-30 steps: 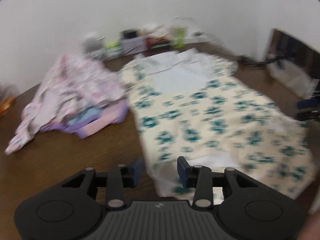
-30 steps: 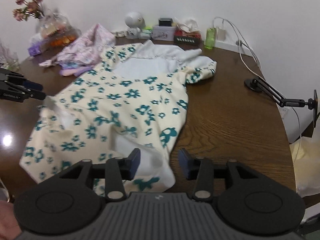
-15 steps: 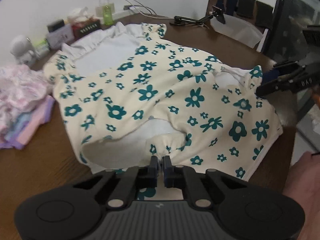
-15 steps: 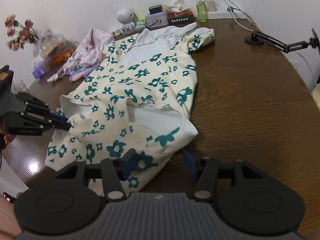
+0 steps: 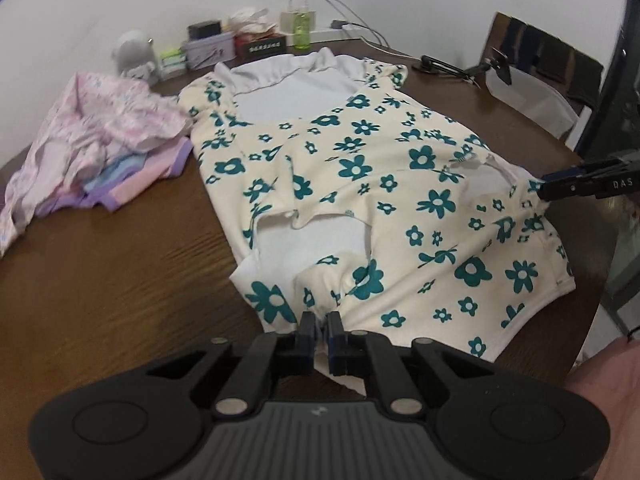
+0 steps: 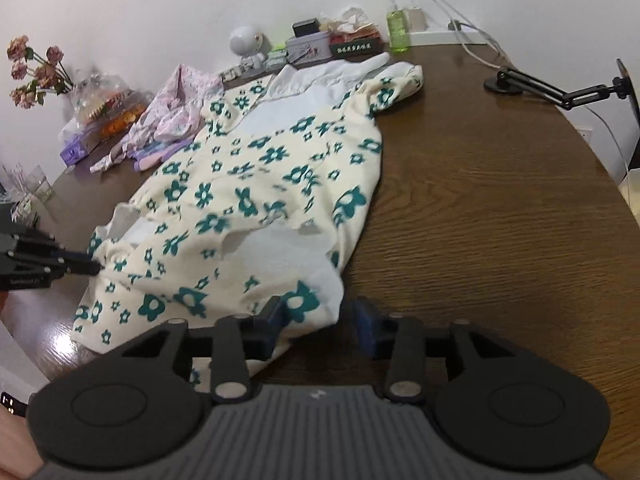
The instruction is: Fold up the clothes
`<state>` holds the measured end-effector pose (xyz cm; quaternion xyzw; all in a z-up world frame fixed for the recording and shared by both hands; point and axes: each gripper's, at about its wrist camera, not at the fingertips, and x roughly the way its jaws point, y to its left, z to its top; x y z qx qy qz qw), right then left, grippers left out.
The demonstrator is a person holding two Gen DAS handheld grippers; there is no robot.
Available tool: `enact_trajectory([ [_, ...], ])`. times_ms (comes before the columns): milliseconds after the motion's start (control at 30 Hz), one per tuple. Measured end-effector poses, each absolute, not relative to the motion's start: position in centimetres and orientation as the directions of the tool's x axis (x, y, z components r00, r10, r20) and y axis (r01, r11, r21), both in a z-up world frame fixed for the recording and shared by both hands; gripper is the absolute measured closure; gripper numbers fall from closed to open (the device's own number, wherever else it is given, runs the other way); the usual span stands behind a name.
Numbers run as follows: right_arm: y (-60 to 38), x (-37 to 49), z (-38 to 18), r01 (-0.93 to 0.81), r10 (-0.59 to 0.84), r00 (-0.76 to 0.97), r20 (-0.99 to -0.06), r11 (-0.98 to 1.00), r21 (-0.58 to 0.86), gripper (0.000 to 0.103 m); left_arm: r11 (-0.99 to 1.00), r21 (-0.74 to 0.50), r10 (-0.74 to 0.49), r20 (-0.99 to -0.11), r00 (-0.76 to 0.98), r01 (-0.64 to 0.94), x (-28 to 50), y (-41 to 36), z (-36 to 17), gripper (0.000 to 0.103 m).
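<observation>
The floral dress (image 6: pixel 260 200) hides its near hem behind the right gripper (image 6: pixel 316 320) body. Left of the dress, the left gripper (image 6: pixel 52 266) is cut off by the picture's edge. Labels on boxes (image 6: pixel 352 46) beyond the dress are unreadable.

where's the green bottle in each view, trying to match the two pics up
Left wrist view: the green bottle stands at the top centre, at the table's far edge by the wall, behind the floral garment's white collar.
Right wrist view: the green bottle stands at the top, right of centre, at the same far edge.
Shared landmark: the dark box with pale lettering, just left of the bottle in both.
</observation>
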<state>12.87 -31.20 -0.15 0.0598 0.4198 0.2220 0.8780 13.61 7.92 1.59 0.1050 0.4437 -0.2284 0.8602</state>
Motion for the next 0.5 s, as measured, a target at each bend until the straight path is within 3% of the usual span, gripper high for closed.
enact_trajectory([
  [167,-30.7,13.8,0.0,-0.351,0.462,0.542,-0.702,0.883,0.310,0.057,0.885,-0.042,-0.336,-0.746,0.575,0.463,14.4,8.2,3.8,0.078],
  [267,-29.8,14.6,-0.4,-0.358,0.457,0.533,-0.712,0.884,0.300,0.058,0.878,-0.025,-0.342,-0.732,0.590,0.479,15.5,7.6,4.0,0.079],
  [333,-29.3,14.9,-0.7,-0.353,0.440,0.535,-0.722,0.892,0.282,0.064,0.868,0.016,-0.318,-0.751,0.578,0.497,16.2,7.0,3.0,0.082],
  [400,-29.0,15.0,-1.0,-0.352,0.428,0.530,-0.732,0.896,0.270,0.088,0.855,0.054,-0.283,-0.784,0.552,0.515,16.4,6.7,1.5,0.095],
  [500,-28.8,14.6,-1.1,-0.361,0.402,0.528,-0.748,0.904,0.231,0.092,0.846,0.073,-0.266,-0.801,0.536,0.528,16.2,6.7,0.2,0.096],
])
